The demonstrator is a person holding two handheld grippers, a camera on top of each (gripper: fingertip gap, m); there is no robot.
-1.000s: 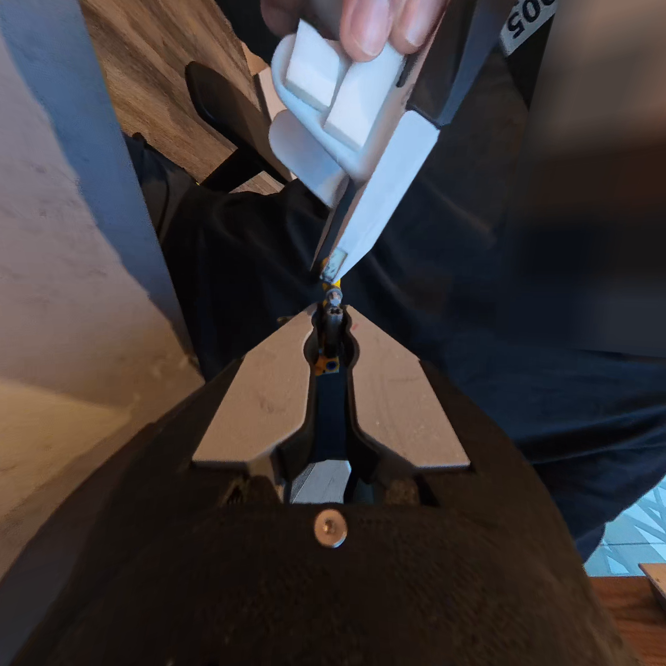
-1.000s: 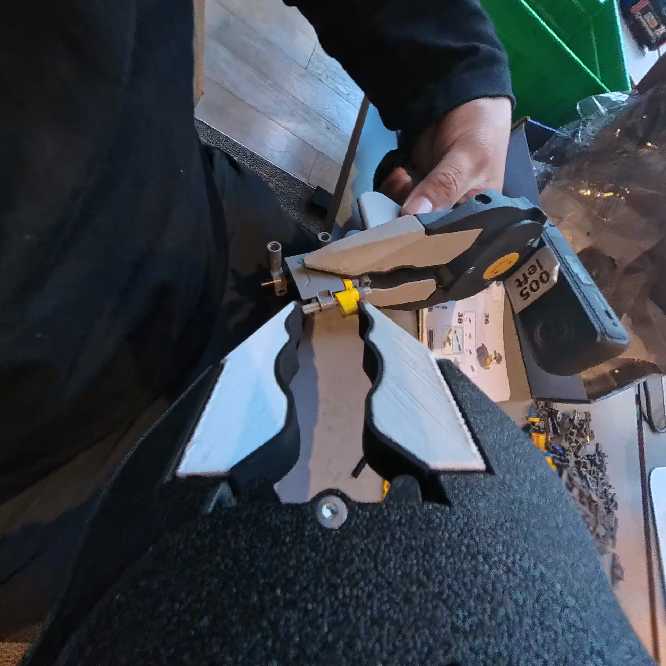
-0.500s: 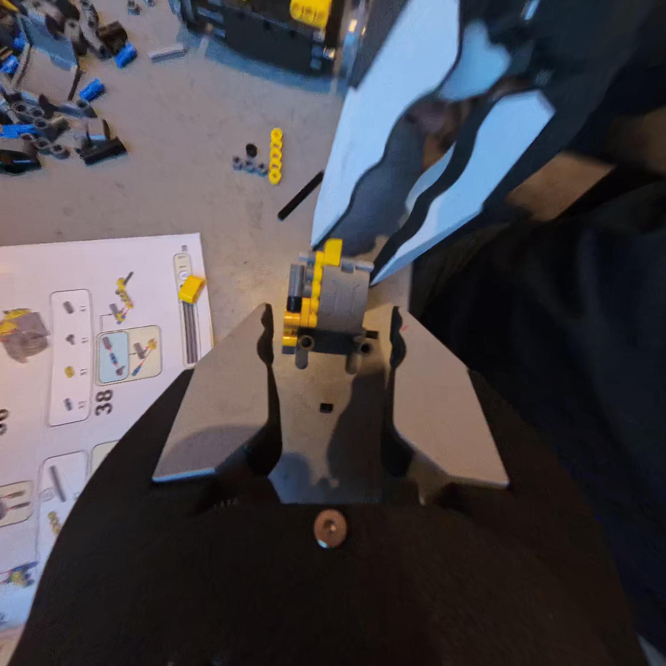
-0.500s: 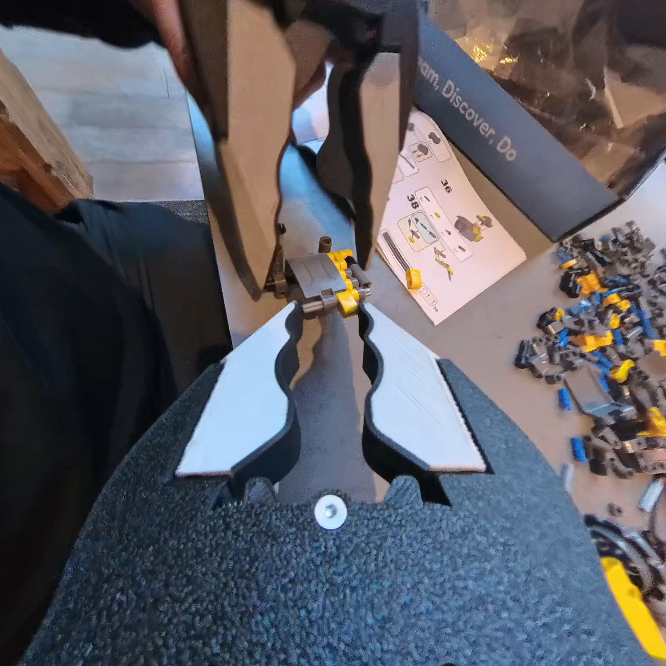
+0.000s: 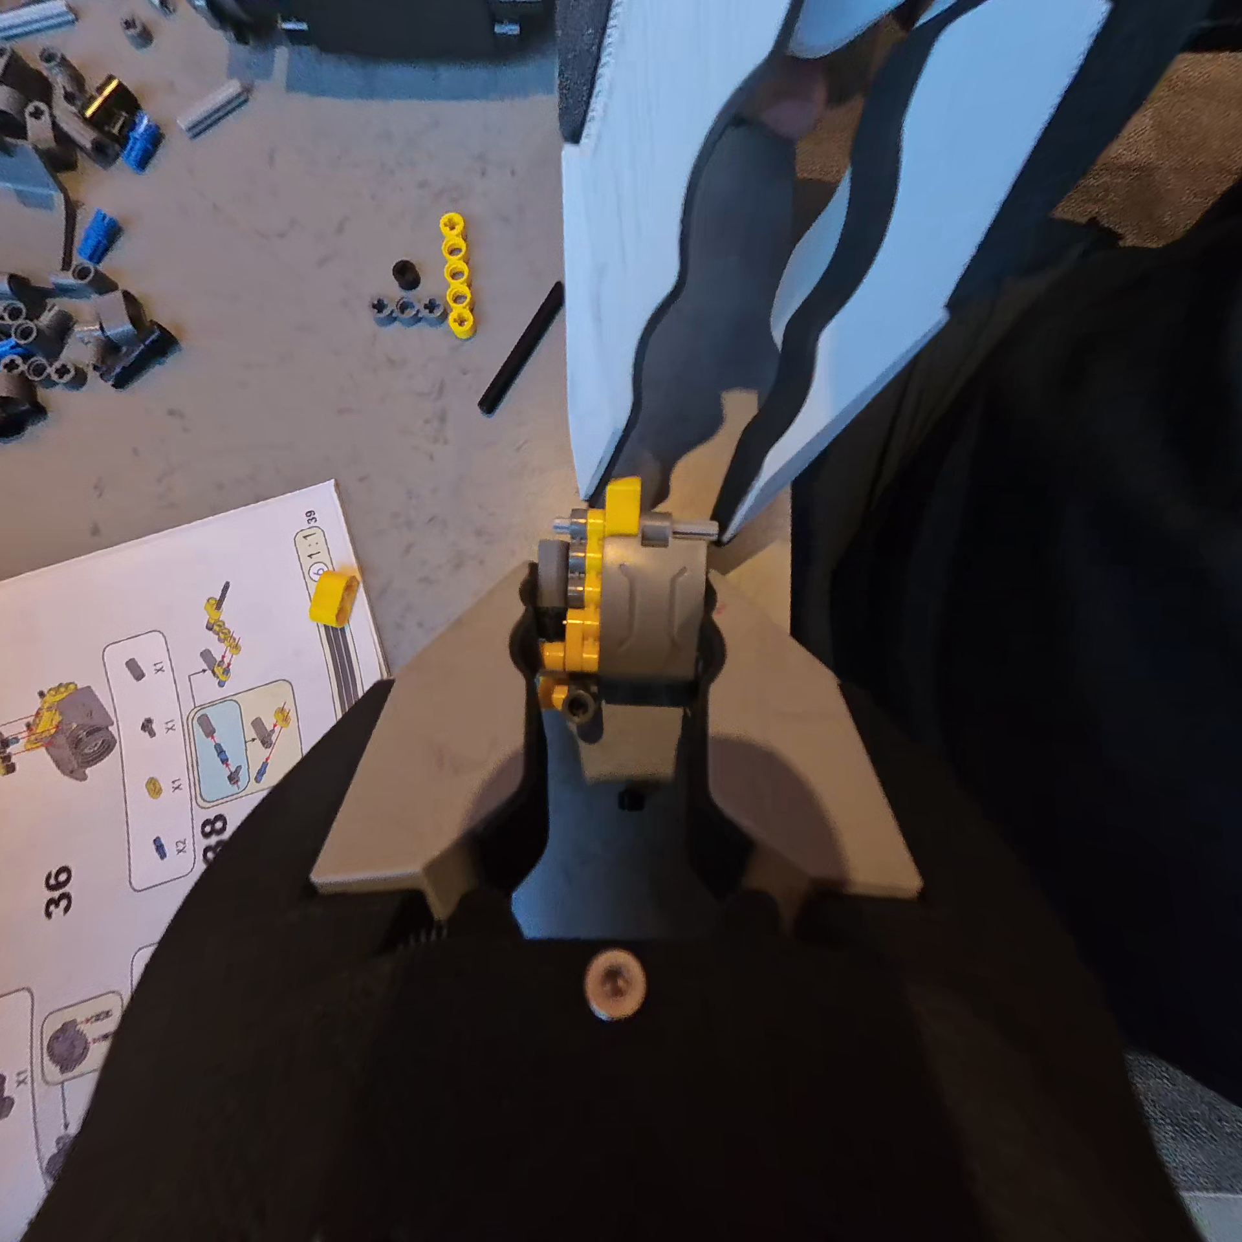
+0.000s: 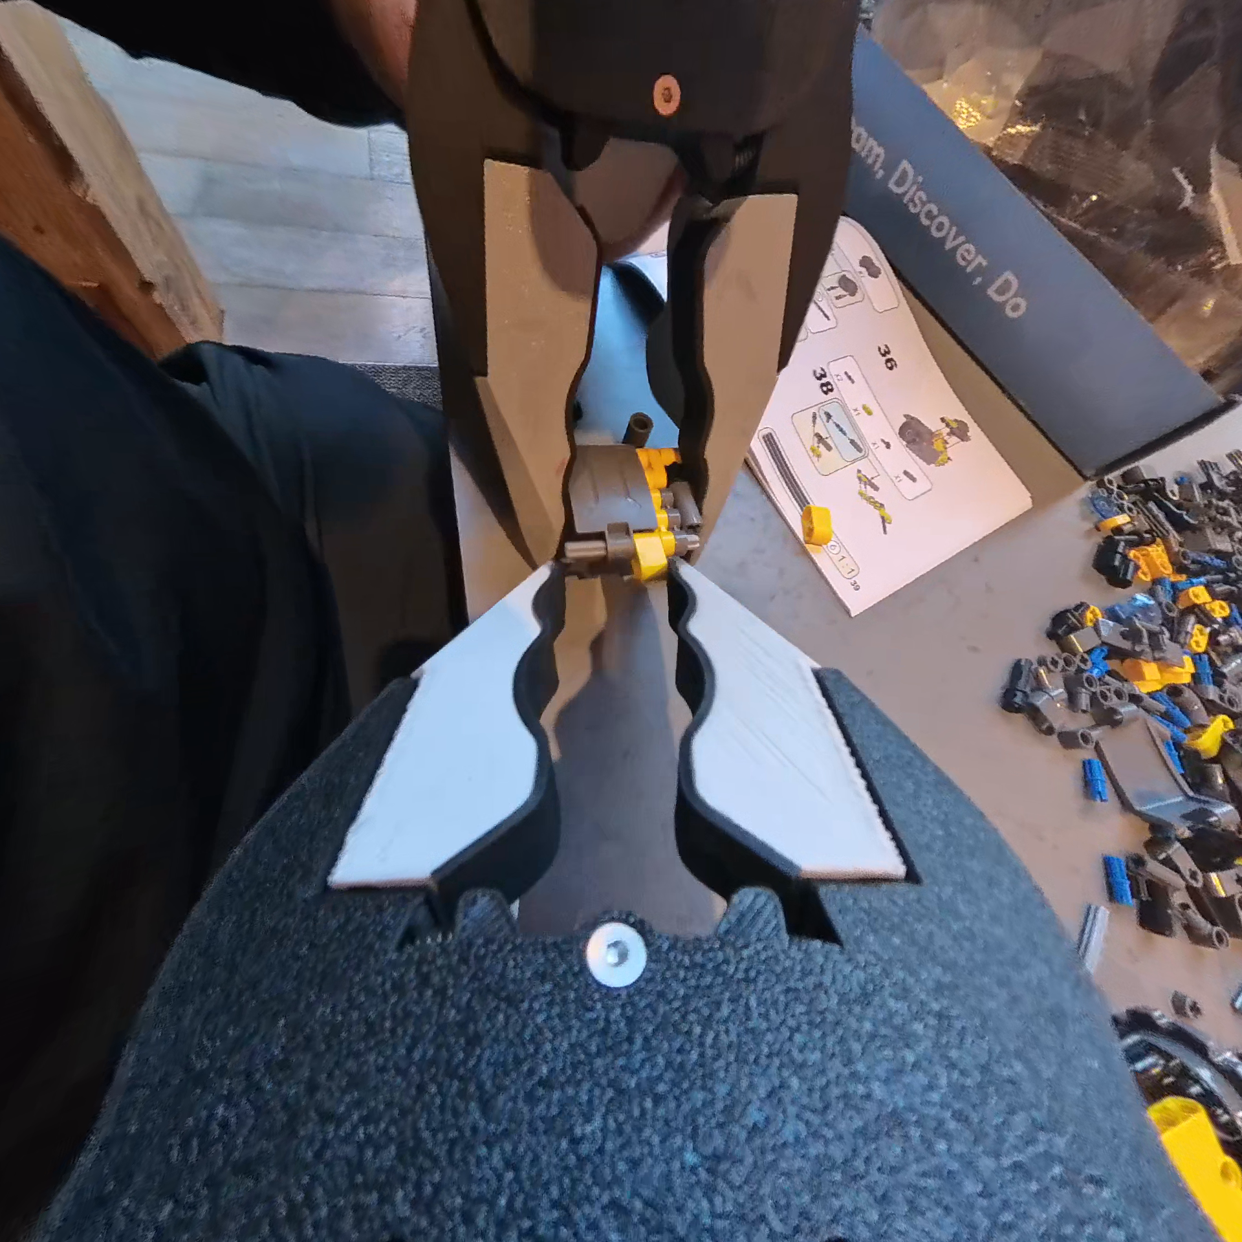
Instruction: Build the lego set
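**Grey-and-yellow brick assembly pinned between both claws**

A second ago I had my left claw [image 5: 618, 581] aimed at dark clothing; now it has swung over the speckled grey bench [image 5: 302, 417]. It is clenched on the brick assembly [image 5: 648, 605], a smooth curved grey shell beside a knobbly yellow beam. My right claw [image 6: 615, 571] pinches the thin axle row at the assembly's far end. To the left lie a glossy instruction sheet [image 5: 134, 706], a holed yellow beam [image 5: 457, 275] and a black rod [image 5: 521, 349].
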